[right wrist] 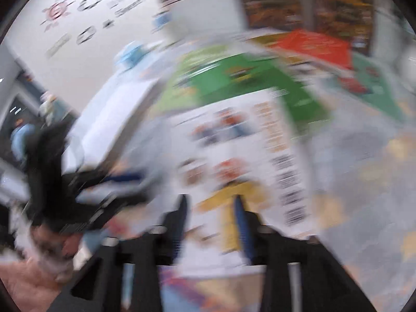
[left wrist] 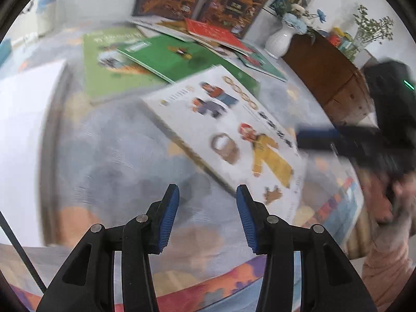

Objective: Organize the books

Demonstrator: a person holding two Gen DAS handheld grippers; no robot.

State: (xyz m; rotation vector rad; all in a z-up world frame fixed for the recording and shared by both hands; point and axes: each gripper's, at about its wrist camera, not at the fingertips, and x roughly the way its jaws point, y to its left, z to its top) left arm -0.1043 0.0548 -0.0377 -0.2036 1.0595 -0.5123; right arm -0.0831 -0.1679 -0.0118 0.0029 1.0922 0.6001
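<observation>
My left gripper (left wrist: 208,202) stands partly open and empty above the rug (left wrist: 117,156). My right gripper (right wrist: 212,221) is blurred; its jaws straddle the white book (left wrist: 228,135), whether gripping I cannot tell. I should square that tilted book before stacking. I count two green books (left wrist: 166,59), one red (left wrist: 215,32), two dark upright ones (left wrist: 231,5).
</observation>
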